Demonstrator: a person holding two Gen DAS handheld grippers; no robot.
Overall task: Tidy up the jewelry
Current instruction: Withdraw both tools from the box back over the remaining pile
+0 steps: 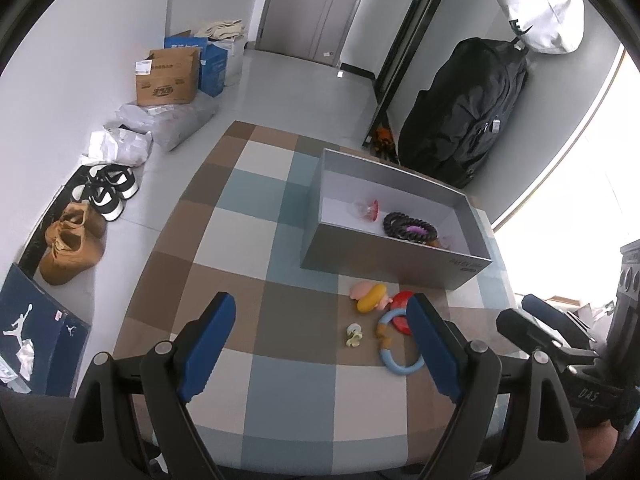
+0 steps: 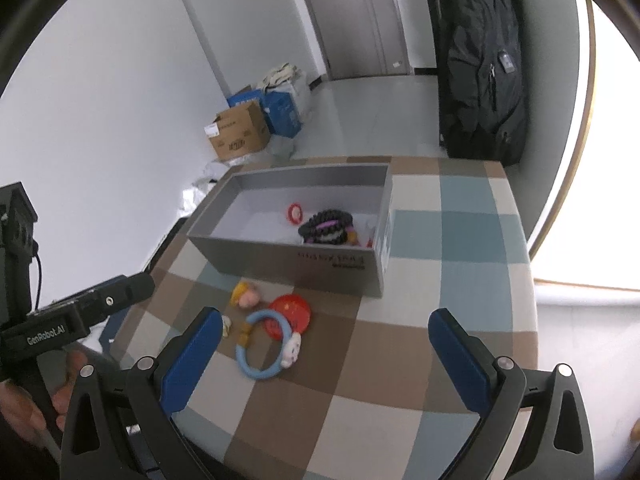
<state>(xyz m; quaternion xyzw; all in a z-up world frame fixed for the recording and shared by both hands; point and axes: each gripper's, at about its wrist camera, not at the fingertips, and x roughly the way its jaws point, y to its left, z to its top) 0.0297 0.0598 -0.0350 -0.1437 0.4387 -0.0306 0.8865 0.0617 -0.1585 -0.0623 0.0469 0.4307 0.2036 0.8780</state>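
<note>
Hovering over the checked table, left tongs and right tongs both gape wide, gripping nothing. Blue ring, red disc and small trinkets lie loose beside the grey box. Black bead bracelet already sits inside it.

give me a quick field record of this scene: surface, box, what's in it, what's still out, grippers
surface: checked tablecloth
box: grey open box
in box: black bead bracelet, small red ring
still out: light blue ring, red disc, yellow-pink figure, small pale clip
left gripper: open, empty
right gripper: open, empty
</note>
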